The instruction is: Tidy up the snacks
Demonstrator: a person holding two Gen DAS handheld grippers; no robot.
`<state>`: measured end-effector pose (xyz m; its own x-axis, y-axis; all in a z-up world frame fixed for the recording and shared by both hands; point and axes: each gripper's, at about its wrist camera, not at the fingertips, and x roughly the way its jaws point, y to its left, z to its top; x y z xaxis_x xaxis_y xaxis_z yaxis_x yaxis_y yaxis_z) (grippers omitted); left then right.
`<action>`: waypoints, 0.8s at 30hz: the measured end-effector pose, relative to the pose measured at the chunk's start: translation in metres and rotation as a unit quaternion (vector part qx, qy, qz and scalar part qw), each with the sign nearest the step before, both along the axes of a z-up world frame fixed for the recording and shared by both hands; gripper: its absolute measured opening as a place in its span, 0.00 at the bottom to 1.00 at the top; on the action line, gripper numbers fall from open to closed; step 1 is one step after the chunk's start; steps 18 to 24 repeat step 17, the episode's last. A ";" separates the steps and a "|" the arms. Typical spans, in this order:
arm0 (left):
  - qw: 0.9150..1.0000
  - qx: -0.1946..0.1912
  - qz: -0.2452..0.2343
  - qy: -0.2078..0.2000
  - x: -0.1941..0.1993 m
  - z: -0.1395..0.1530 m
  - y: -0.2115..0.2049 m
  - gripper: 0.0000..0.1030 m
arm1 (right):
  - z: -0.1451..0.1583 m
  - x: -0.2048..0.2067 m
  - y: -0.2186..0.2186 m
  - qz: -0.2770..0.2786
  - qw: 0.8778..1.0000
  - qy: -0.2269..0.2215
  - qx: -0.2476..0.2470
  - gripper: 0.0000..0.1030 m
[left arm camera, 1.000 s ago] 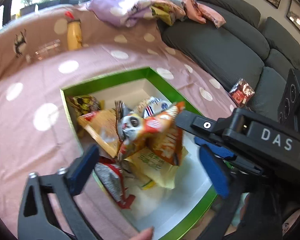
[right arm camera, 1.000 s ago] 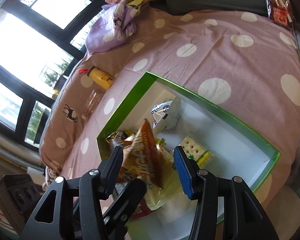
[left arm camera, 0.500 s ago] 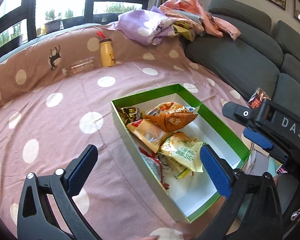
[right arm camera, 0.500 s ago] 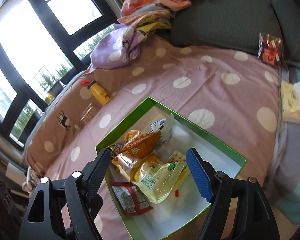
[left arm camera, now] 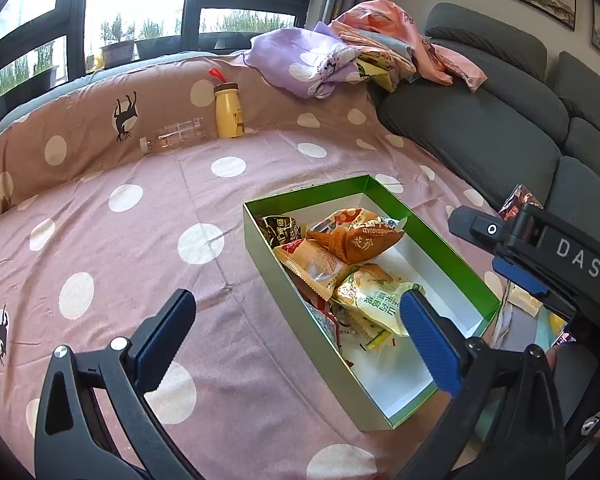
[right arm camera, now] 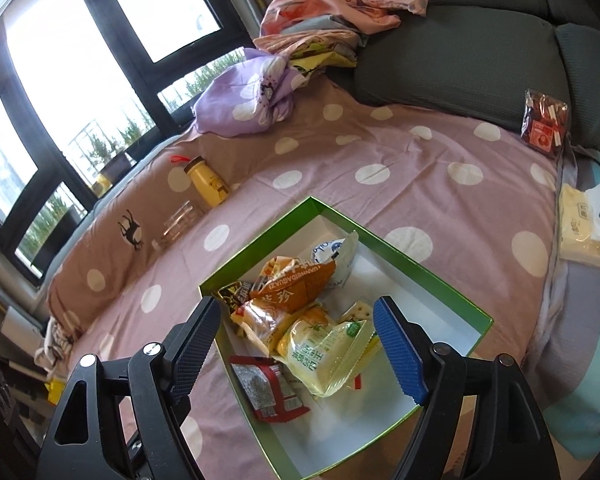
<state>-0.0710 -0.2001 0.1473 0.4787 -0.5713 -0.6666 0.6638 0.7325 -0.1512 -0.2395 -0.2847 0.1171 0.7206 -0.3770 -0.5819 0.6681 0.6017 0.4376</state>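
Note:
A green box [left arm camera: 328, 186] with a white inside lies on the dotted pink cover and holds several snack packets. An orange packet [left arm camera: 360, 240] lies on top of the pile, with a yellow-green packet [left arm camera: 376, 300] in front of it. In the right wrist view the green box [right arm camera: 420, 272] shows the orange packet [right arm camera: 296, 288] and a red packet [right arm camera: 268, 388] near its front. My left gripper [left arm camera: 296, 300] hovers open above the box's near left side. My right gripper [right arm camera: 296, 304] is open over the box, holding nothing. Another red snack packet [right arm camera: 544, 124] leans on the sofa.
A yellow bottle [left arm camera: 228, 112] and a clear bottle [left arm camera: 172, 140] rest against the raised back edge. Heaped clothes [left arm camera: 320, 60] lie at the far corner beside the grey sofa [left arm camera: 480, 128]. A tissue pack [right arm camera: 580, 224] sits at the right edge.
My right gripper opened and let go of the orange packet, which now lies in the box. Both grippers drew back and up from the box.

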 end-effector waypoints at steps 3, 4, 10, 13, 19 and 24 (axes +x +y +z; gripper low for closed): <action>1.000 0.001 0.001 -0.001 -0.001 0.000 0.001 0.99 | 0.000 0.000 0.001 -0.002 1.000 0.004 -0.001 0.77; 1.000 0.000 0.001 -0.001 -0.001 0.000 0.001 0.99 | 0.000 0.000 0.001 -0.003 1.000 0.006 -0.001 0.77; 1.000 0.001 0.001 0.002 -0.002 -0.001 0.002 0.99 | 0.000 0.002 0.003 -0.006 1.000 0.016 -0.005 0.77; 1.000 0.003 0.001 0.003 -0.003 -0.001 0.001 0.99 | 0.001 0.002 0.003 -0.009 1.000 0.020 -0.006 0.77; 1.000 0.005 0.005 0.004 -0.005 -0.002 0.004 0.99 | 0.000 0.003 0.005 -0.009 0.999 0.029 -0.010 0.77; 1.000 0.005 0.005 0.004 -0.005 -0.002 0.004 0.99 | 0.000 0.003 0.005 -0.009 0.999 0.029 -0.010 0.77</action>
